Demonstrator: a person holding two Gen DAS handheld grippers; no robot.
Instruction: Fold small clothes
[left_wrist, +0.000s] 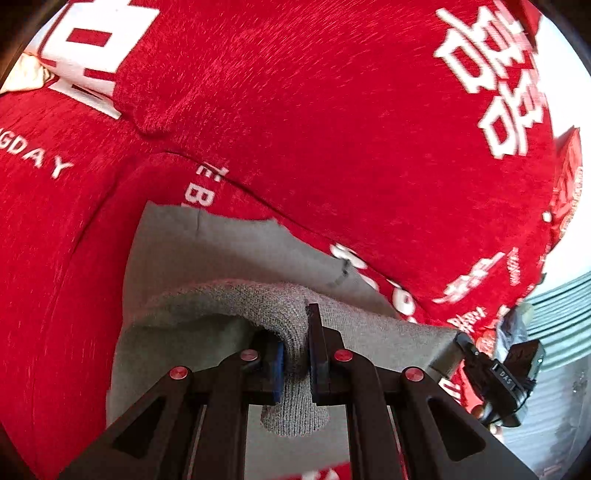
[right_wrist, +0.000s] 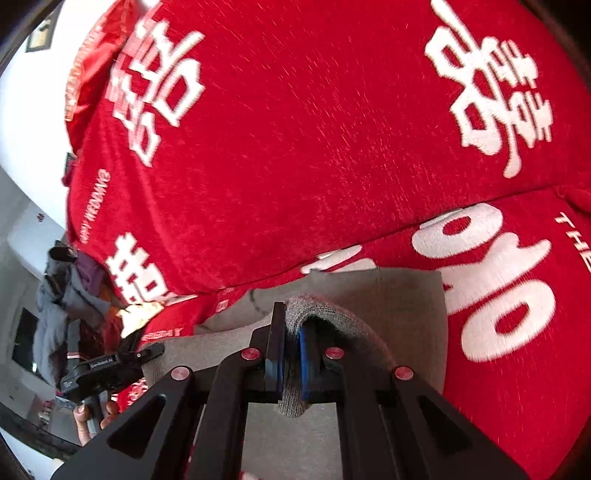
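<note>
1. We see the left tongs closed tight on a bunched fold of the grey knit garment.
2. The right tongs are likewise clamped on the garment's knit edge.
3. The garment hangs stretched between both tongs, its far part lying on the red cover with white lettering.
4. A hand grips the other tool's handle.

**Cloth and plastic — mostly matt**

The grey garment is seen as soft cloth, its gripped edge a coarser rib knit. The red cover is shown as plush, napped fabric. Matt black plastic forms the left gripper — its pads blue.
</note>
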